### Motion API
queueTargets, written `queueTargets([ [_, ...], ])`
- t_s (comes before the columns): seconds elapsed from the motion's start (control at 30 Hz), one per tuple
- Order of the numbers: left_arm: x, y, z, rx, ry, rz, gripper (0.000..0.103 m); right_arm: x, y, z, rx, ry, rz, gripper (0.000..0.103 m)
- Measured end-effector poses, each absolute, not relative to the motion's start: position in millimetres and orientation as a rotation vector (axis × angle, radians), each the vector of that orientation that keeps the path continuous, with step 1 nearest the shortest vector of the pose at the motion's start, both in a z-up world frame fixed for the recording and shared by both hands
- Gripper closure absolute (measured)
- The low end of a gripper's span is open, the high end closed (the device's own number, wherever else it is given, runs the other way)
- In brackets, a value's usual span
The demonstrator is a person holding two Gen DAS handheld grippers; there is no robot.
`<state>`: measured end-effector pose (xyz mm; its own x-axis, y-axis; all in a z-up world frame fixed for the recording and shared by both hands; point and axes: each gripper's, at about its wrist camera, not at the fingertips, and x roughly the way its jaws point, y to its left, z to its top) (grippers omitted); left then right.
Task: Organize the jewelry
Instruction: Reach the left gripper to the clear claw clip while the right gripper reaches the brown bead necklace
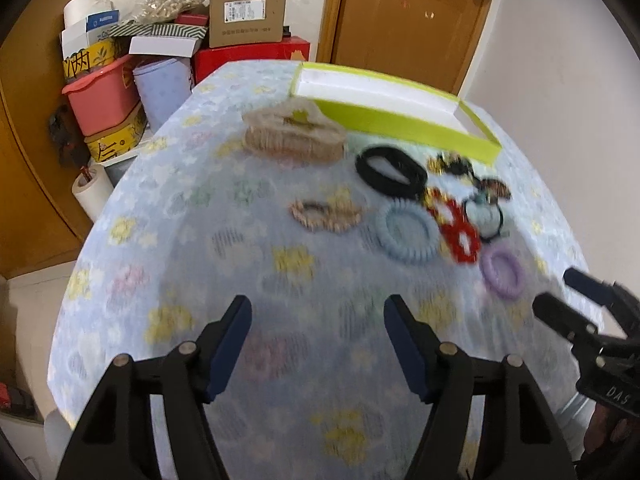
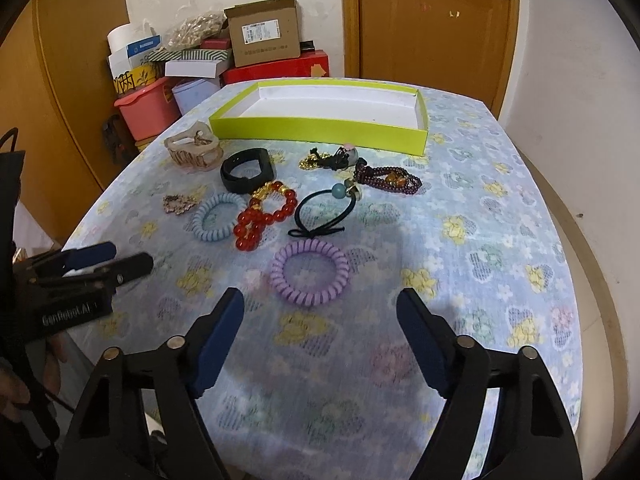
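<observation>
Floral blue cloth covers the worktop (image 2: 480, 240), and over it I hold both claws spread wide with nothing between their blue pads. My right claw (image 2: 320, 320) hangs low at the near edge, and just ahead of it lies a lilac spiral hair tie (image 2: 309, 272), a ribbed plastic coil lying flat. My left claw (image 1: 318, 322) is equally open above bare cloth at the near left; its view is smeared by blur, so fine detail there is lost to me. From the right wrist camera I see that left claw (image 2: 120, 260) coming in from the left edge. Farther out sits a pale blue spiral hair tie (image 2: 218, 216), touching a red glass-bead bracelet (image 2: 260, 216) with gold beads at its far end. Right of those is a thin black elastic hair tie (image 2: 320, 216) carrying a teal ball and tied in a small bow. Beyond, a black band (image 2: 248, 176) stands on edge, a dark garnet-coloured bead bracelet (image 2: 390, 178) lies to the right, and a gold chain tangle (image 2: 320, 158) lies between them. A beige toothed hair claw clip (image 2: 194, 150) sits at far left, with a small glittery ornament (image 2: 180, 202) nearer me. At the far edge rests a shallow lime-green cardboard tray (image 2: 320, 126) with a white interior.
</observation>
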<state>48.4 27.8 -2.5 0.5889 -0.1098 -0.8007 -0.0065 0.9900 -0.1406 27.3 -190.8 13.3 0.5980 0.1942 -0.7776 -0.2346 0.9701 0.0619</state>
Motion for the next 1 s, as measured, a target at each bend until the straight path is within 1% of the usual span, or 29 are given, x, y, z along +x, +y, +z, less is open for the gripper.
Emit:
queueTargets([
  [0.07,58.4,33.4,1.3,-0.154,0.927,-0.063,0.033,33.6,-192.2,12.9,-0.043,0.9,0.258,0.031],
  [0.23,86.4,44.5,8.7,-0.193,0.904,-0.059,0.033,49.9,-195.7,13.2,-0.033,0.901,0.269,0.033],
  [0.57,140.8,60.2,10.6,-0.273,0.915,-0.038,0.033,82.8,-205.8,17.8,-0.025,0.887,0.247,0.033],
  [0.67,154.6,64.7,9.3,-0.291,0.921,-0.011,0.037,92.2,-209.7,18.2,-0.027,0.881,0.235,0.034],
  [1.0,178.8,54.6,9.2,-0.333,0.939,0.006,0.037,116.9,-220.0,11.1,-0.014,0.892,0.204,0.034],
])
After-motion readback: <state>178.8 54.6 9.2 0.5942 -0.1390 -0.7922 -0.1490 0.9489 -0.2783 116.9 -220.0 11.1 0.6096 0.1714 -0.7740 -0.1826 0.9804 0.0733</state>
